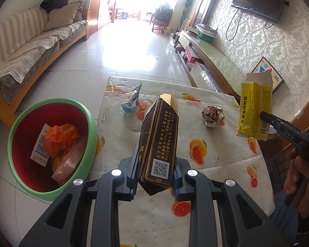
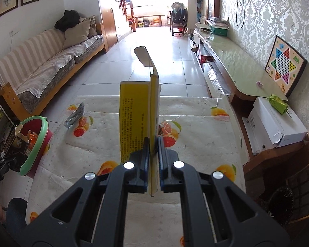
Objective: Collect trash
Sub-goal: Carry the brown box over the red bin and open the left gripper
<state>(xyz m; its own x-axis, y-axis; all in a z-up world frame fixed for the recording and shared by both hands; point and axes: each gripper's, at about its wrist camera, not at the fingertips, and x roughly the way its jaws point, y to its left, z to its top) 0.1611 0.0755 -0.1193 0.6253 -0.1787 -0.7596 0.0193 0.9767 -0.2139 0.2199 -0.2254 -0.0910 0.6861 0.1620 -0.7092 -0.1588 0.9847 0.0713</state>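
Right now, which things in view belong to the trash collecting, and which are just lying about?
Belongs to the job:
- brown carton, in the left gripper
- yellow carton, in the right gripper
- crumpled paper ball
- blue-and-silver wrapper
- green-rimmed bin

Just lying about:
- checkers board
- white box
- sofa
- TV

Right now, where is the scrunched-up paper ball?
In the left wrist view, the paper ball sits on the fruit-print table, right of the dark box and left of the yellow box.
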